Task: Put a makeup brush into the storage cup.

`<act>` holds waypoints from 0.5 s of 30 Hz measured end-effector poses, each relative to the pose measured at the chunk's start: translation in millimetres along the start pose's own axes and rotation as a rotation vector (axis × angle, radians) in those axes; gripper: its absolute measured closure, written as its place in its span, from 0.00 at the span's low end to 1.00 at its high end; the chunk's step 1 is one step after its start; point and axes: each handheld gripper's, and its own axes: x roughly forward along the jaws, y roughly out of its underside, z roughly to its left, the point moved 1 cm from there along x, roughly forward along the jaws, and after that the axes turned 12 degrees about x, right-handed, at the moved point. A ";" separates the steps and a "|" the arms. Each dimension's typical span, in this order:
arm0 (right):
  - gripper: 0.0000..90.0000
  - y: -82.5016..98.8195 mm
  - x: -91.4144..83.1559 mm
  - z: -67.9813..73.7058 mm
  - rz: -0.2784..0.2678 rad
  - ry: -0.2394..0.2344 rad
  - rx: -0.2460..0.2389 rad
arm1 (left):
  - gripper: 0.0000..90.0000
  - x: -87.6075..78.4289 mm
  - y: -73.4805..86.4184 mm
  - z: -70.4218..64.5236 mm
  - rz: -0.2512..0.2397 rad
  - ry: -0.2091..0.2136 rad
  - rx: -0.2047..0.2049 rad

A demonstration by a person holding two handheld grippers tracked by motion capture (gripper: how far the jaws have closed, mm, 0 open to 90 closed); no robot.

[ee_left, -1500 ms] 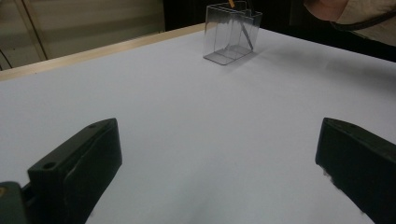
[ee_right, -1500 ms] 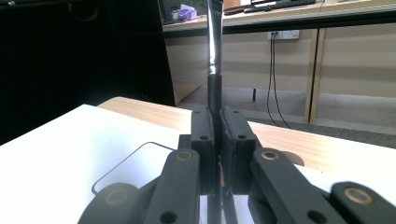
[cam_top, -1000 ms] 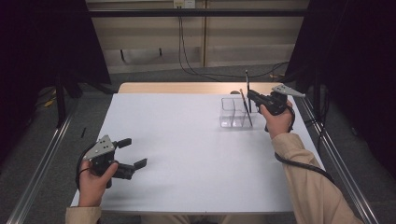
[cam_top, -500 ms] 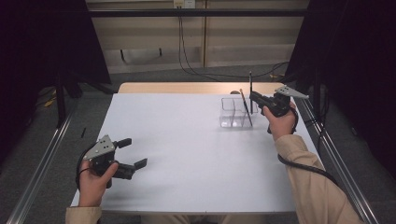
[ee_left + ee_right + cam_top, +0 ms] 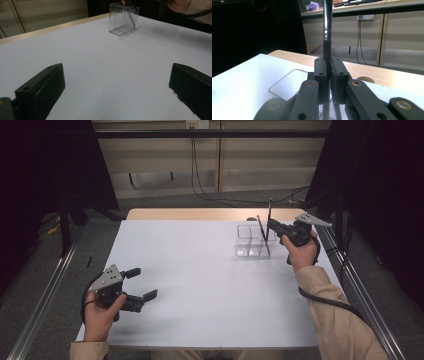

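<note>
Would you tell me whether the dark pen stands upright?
Upright: the right tool clamps the pen vertically above the clear organizer.

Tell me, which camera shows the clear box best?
The left gripper view: the clear box stands unobstructed, a pen leaning inside. The high view shows it small; the right gripper view catches only its rim.

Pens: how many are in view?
2: one pen upright in the shut right gripper above the clear holder; another pen leaning inside it.
</note>
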 end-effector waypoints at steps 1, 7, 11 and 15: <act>0.94 0.2 -0.2 0.5 0.002 -0.001 -0.004 | 0.00 -0.1 -0.1 -0.1 -0.001 -0.001 -0.001; 0.94 1.1 -1.2 2.9 0.005 -0.009 -0.008 | 0.00 -0.6 -0.4 -0.2 0.000 -0.005 0.000; 0.94 1.4 -2.3 3.5 0.009 -0.012 -0.013 | 0.00 -0.5 -0.7 -0.4 -0.001 -0.006 -0.001; 0.94 1.7 -3.1 3.7 0.007 -0.012 -0.014 | 0.00 -0.4 -0.5 -0.4 0.000 -0.005 0.000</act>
